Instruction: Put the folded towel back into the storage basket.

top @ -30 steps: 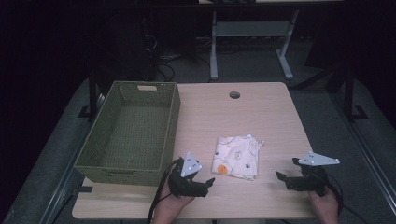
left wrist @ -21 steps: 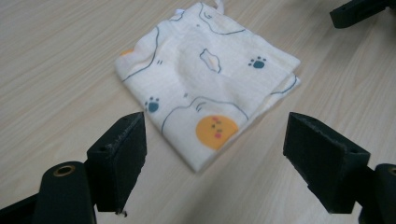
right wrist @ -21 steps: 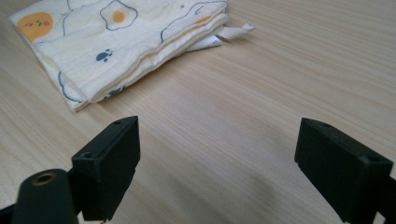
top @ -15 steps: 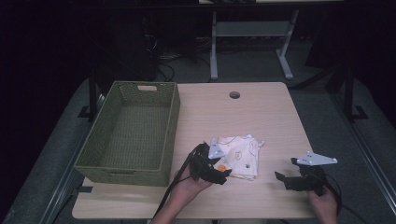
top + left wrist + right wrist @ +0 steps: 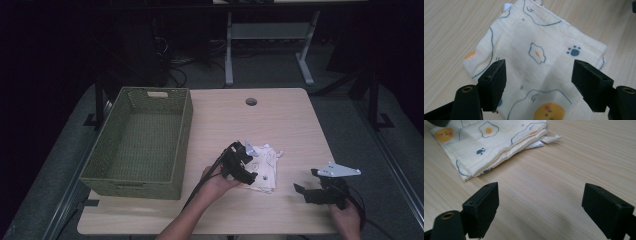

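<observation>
My left gripper [image 5: 248, 170] sits over the near left part of the folded cloth [image 5: 264, 165], its jaws spread wide. In the left gripper view the two black jaws stand one to either side of the cloth [image 5: 536, 62], with the pale yellow fabric lying flat between and beyond them; I cannot tell from here whether the jaw tips touch the fabric or hang just above it. The print reads clearly: a fried egg, a blue paw mark, an orange round face at the near edge. My left hand [image 5: 216, 179] grips the tool from behind, the forearm coming in from the bottom of the high view.

My right gripper [image 5: 306, 186] rests near the table's near right corner, well apart from the cloth, jaws also wide open with bare wood between them. In the right gripper view the cloth [image 5: 491, 142] lies ahead and to the left, folded in several layers, with a small white tag poking out at its far side.

The cloth lies on the wooden table [image 5: 280, 120], right of centre toward the near edge. A green woven basket [image 5: 185, 130] stands on the table's left side, near the cloth but not touching it.
</observation>
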Motion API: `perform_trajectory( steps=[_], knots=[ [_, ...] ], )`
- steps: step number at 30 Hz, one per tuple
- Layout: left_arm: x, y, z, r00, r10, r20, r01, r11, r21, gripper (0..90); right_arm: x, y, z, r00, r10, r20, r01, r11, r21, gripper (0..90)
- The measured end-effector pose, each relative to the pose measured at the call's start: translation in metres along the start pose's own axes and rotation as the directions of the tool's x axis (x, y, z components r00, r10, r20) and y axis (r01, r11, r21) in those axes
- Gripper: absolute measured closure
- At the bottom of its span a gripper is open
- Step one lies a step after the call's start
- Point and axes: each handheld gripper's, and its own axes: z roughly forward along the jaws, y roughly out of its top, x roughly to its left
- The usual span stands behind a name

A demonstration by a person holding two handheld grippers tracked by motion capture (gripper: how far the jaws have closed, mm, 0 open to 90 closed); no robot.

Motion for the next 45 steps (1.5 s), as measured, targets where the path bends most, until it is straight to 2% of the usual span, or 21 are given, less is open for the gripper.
perform_trajectory(
  steps=[5, 7, 8, 9, 12, 13, 15, 16, 17, 18, 19, 21, 23, 26, 27, 28, 29, 32, 38, 41, 45],
  knots=[
    [0.003, 0.009, 0.016, 0.9999, -0.007, 0.011, 0.006, 0.9990, 0.044, 29.5, 0.000, 0.000, 0.000, 1.0000, -0.001, 0.001, 0.001, 1.000, -0.001, 13.7],
    [0.002, 0.012, 0.024, 0.9988, 0.035, -0.034, -0.032, 0.9963, 0.079, 32.2, 0.000, 0.000, 0.001, 1.0000, -0.002, 0.000, 0.002, 1.000, -0.001, 13.7],
    [0.001, 0.012, 0.026, 0.9979, 0.044, -0.047, -0.040, 0.9950, 0.091, 32.2, 0.000, 0.000, 0.001, 1.0000, -0.002, 0.000, 0.002, 1.000, -0.001, 13.7],
    [0.000, 0.012, 0.032, 0.9954, 0.051, -0.081, -0.042, 0.9938, 0.103, 33.2, 0.000, 0.000, 0.000, 1.0000, -0.001, 0.000, 0.001, 1.000, -0.002, 13.7],
    [0.000, 0.012, 0.037, 0.9963, 0.052, -0.068, -0.043, 0.9920, 0.119, 36.0, 0.000, 0.001, 0.000, 1.0000, 0.000, 0.004, 0.000, 1.000, -0.004, 13.7],
    [0.001, 0.011, 0.038, 0.9975, 0.040, -0.058, -0.032, 0.9922, 0.120, 36.0, 0.000, 0.000, 0.000, 1.0000, 0.000, 0.004, 0.000, 1.000, -0.003, 13.7],
    [0.005, 0.011, 0.039, 0.9997, -0.012, -0.024, 0.014, 0.9931, 0.117, 41.4, -0.001, 0.000, 0.000, 1.0000, 0.002, 0.003, -0.002, 1.000, -0.008, 13.7],
    [0.008, 0.010, 0.040, 0.9986, -0.054, 0.001, 0.053, 0.9914, 0.119, 42.3, -0.001, 0.000, 0.000, 1.0000, 0.002, 0.003, -0.002, 1.000, -0.008, 13.7],
    [0.010, 0.009, 0.039, 0.9960, -0.089, 0.006, 0.087, 0.9878, 0.129, 42.6, -0.001, 0.000, 0.000, 1.0000, 0.000, 0.003, 0.000, 1.000, -0.003, 13.7],
    [0.010, 0.009, 0.039, 0.9960, -0.089, 0.006, 0.087, 0.9878, 0.129, 43.3, -0.001, 0.000, 0.000, 1.0000, 0.000, 0.003, 0.000, 1.000, -0.003, 13.7],
    [0.009, 0.010, 0.038, 0.9938, -0.110, -0.010, 0.111, 0.9840, 0.139, 44.5, 0.000, 0.001, 0.000, 1.0000, 0.002, 0.004, -0.002, 1.000, -0.003, 13.7],
    [0.008, 0.010, 0.037, 0.9937, -0.110, -0.017, 0.112, 0.9826, 0.149, 46.2, 0.001, 0.001, 0.000, 1.0000, 0.001, 0.004, -0.001, 1.000, -0.003, 13.7],
    [0.008, 0.010, 0.035, 0.9918, -0.124, -0.032, 0.128, 0.9786, 0.162, 55.1, 0.001, 0.000, 0.000, 1.0000, 0.001, 0.004, -0.001, 1.000, -0.002, 13.7],
    [0.008, 0.008, 0.034, 0.9900, -0.134, -0.042, 0.139, 0.9777, 0.157, 60.5, 0.001, 0.000, -0.001, 1.0000, 0.000, 0.001, 0.000, 1.000, -0.004, 13.7],
    [0.008, 0.008, 0.033, 0.9895, -0.138, -0.045, 0.143, 0.9768, 0.159, 68.7, 0.001, 0.000, -0.001, 1.0000, -0.002, 0.003, 0.002, 1.000, -0.003, 13.7],
    [0.009, 0.007, 0.032, 0.9894, -0.136, -0.051, 0.143, 0.9768, 0.160, 68.7, 0.001, 0.000, -0.001, 1.0000, -0.002, 0.003, 0.002, 1.000, -0.003, 13.7],
    [0.009, 0.006, 0.032, 0.9894, -0.134, -0.057, 0.141, 0.9778, 0.155, 79.8, 0.002, 0.000, 0.000, 1.0000, -0.006, 0.003, 0.006, 1.000, -0.001, 13.7],
    [0.013, 0.003, 0.030, 0.9892, -0.140, -0.043, 0.145, 0.9786, 0.146, 82.4, 0.002, 0.001, 0.000, 1.0000, -0.007, 0.002, 0.007, 1.000, 0.001, 13.7],
    [0.020, 0.002, 0.030, 0.9854, -0.170, -0.002, 0.169, 0.9751, 0.144, 83.6, 0.003, 0.000, 0.000, 1.0000, -0.005, 0.002, 0.005, 1.000, 0.001, 13.7],
    [0.024, 0.000, 0.028, 0.9803, -0.196, 0.025, 0.190, 0.9711, 0.144, 83.9, 0.003, 0.000, 0.001, 1.0000, -0.004, 0.003, 0.004, 1.000, 0.004, 13.7],
    [0.037, -0.006, 0.024, 0.9626, -0.261, 0.073, 0.249, 0.9579, 0.143, 84.0, 0.003, 0.001, 0.001, 1.0000, -0.006, 0.002, 0.006, 1.000, 0.003, 13.7]
  ],
)
